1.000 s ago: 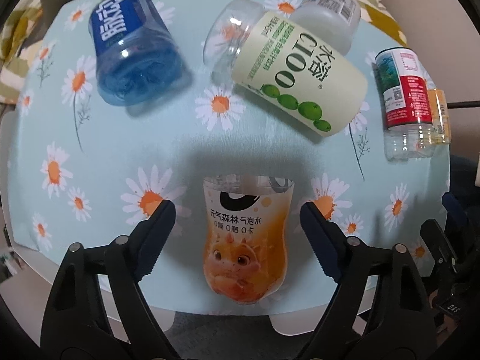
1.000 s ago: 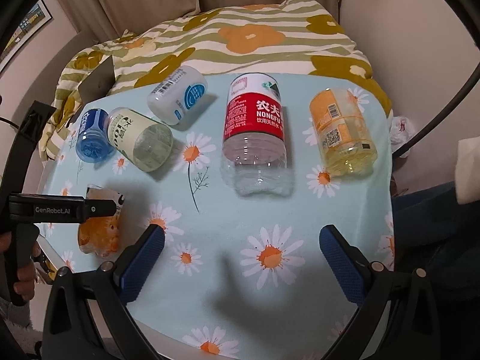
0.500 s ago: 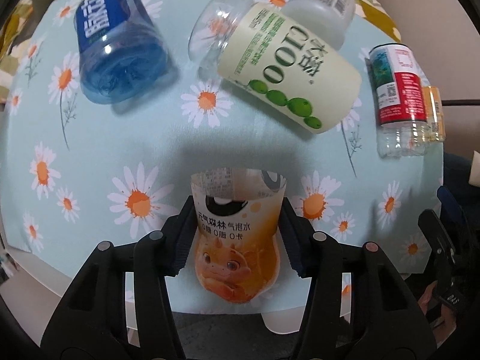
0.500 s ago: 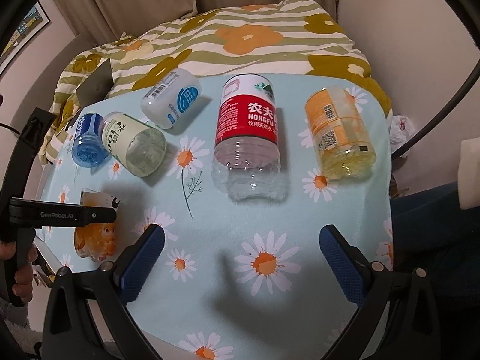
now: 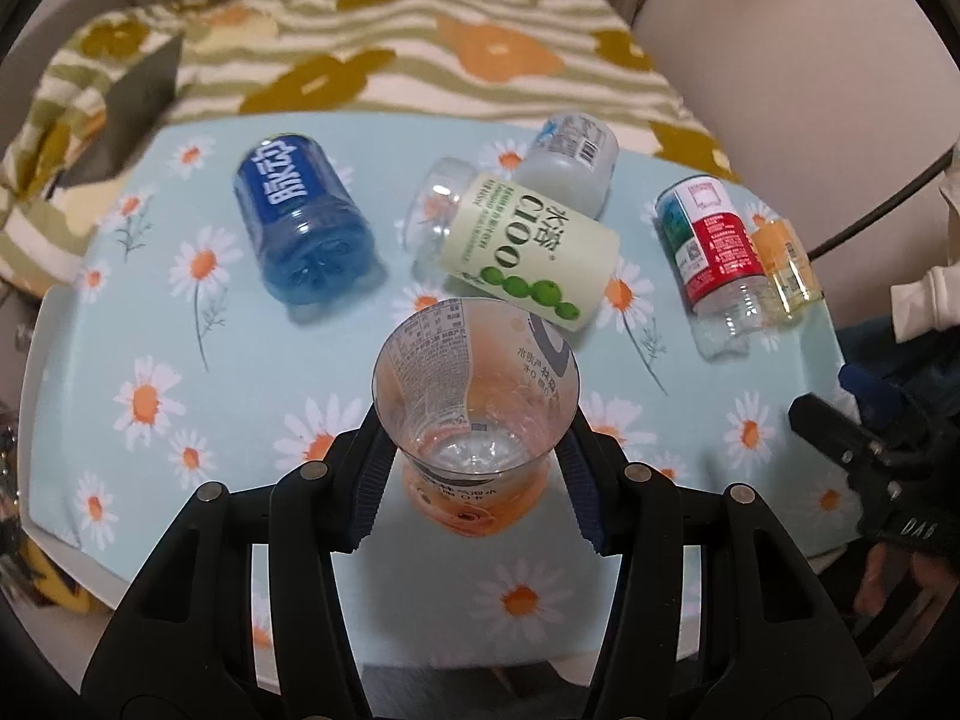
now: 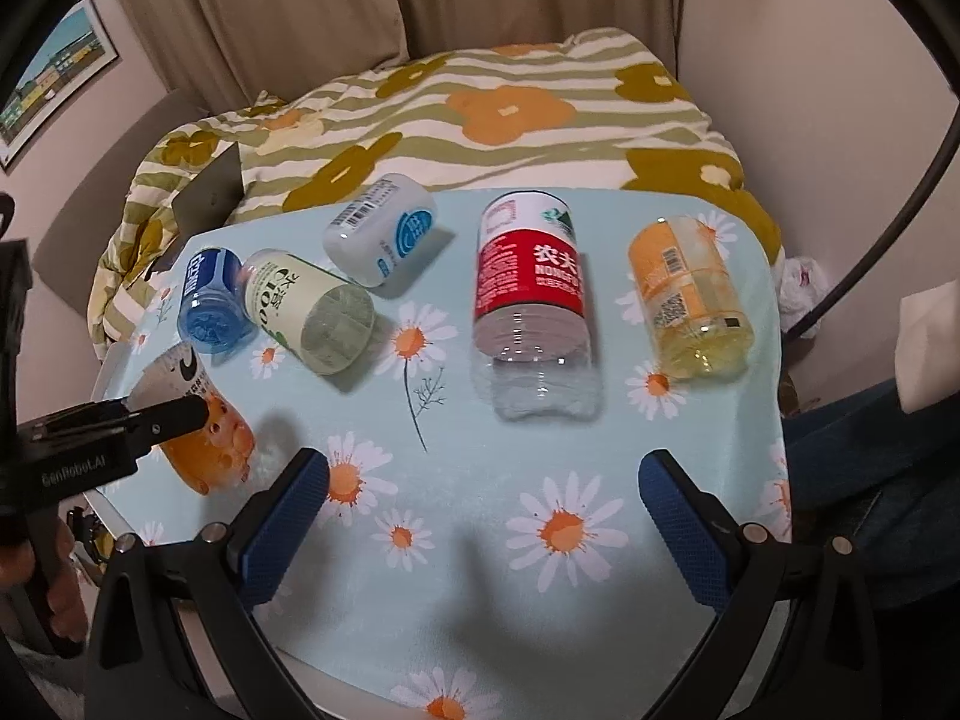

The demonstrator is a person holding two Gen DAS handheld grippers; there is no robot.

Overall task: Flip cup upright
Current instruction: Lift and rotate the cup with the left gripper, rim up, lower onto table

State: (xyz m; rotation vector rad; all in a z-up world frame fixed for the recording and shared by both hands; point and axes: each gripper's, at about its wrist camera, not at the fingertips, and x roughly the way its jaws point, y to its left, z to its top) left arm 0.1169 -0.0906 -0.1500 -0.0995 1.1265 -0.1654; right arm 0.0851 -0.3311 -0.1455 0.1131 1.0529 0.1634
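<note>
The orange cup sits clamped between the jaws of the left gripper, at the near left edge of the table. Its open mouth faces the left wrist camera and the interior is visibly empty; in the right wrist view it appears tilted, raised off the daisy-print cloth with its base lower than its rim.

The right gripper hangs over the near centre of the cloth, jaws spread wide, nothing between them.

Five cut bottle containers lie on their sides farther back, all appearing empty. The blue cup lies at the left. The green-label cup lies just beside it (open end toward the right wrist camera). The white cup lies behind that one, touching or nearly so. The red-label cup lies at centre right, with the yellow cup at the far right.

A striped floral blanket lies beyond the table.
</note>
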